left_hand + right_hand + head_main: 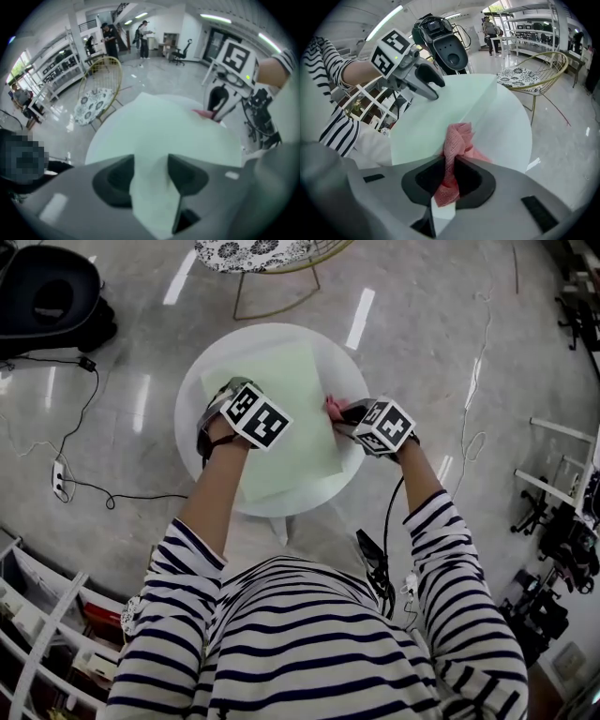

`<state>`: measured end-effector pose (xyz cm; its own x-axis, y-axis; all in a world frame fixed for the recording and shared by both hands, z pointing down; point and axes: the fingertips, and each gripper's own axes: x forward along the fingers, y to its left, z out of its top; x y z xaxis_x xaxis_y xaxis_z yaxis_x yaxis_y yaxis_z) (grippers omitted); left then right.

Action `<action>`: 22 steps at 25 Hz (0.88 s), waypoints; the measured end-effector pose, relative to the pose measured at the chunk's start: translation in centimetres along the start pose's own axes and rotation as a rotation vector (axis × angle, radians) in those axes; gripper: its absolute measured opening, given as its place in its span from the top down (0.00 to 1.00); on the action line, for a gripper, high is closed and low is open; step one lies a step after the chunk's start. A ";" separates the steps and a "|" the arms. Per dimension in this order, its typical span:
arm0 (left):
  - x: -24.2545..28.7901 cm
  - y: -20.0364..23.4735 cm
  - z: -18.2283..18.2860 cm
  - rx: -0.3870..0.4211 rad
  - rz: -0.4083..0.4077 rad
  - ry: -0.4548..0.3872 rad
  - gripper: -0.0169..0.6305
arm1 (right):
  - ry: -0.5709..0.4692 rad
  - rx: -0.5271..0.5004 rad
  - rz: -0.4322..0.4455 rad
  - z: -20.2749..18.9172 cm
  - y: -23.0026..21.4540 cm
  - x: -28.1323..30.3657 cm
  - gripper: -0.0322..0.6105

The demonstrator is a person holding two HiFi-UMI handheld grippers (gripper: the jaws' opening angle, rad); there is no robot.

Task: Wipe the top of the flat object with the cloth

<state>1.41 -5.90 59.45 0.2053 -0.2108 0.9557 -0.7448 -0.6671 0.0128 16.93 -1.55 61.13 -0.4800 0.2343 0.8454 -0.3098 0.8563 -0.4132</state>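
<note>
A pale green flat sheet (291, 427) lies on a round white table (211, 367). My left gripper (225, 395) points steeply down at the sheet's left part. Its jaws stand open and the sheet (164, 136) shows through the gap. I cannot tell whether the tips touch it. My right gripper (341, 414) is at the sheet's right edge, shut on a bunched pink mesh cloth (457, 136). The cloth (331, 407) hangs from the jaws onto the sheet (440, 122). Each gripper view shows the other gripper across the sheet: the right gripper (216, 110) and the left gripper (433, 91).
A gold wire chair with a patterned cushion (253, 251) stands beyond the table. A black seat (52, 292) is at the far left. Cables and a power strip (58, 476) lie on the floor. Shelving (37, 634) is at the lower left and equipment (562, 540) at the right.
</note>
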 end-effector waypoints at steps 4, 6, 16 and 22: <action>0.1 0.2 0.0 -0.004 0.000 0.013 0.62 | 0.009 0.044 0.004 -3.6 3.0 0.2 0.86; 0.1 0.2 -0.1 -0.004 0.001 0.018 0.62 | 0.015 0.065 0.001 -5.1 4.4 0.3 0.86; 0.3 0.3 -0.1 -0.006 0.002 0.029 0.62 | -0.014 0.258 -0.079 -9.3 8.7 -0.3 0.86; -0.2 0.1 0.0 -0.021 -0.001 0.012 0.62 | -0.073 0.394 -0.195 -9.5 8.7 0.0 0.86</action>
<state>1.33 -5.90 59.31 0.1980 -0.2014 0.9593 -0.7580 -0.6520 0.0196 22.02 10.29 60.71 -0.4338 0.0410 0.9001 -0.6827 0.6370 -0.3580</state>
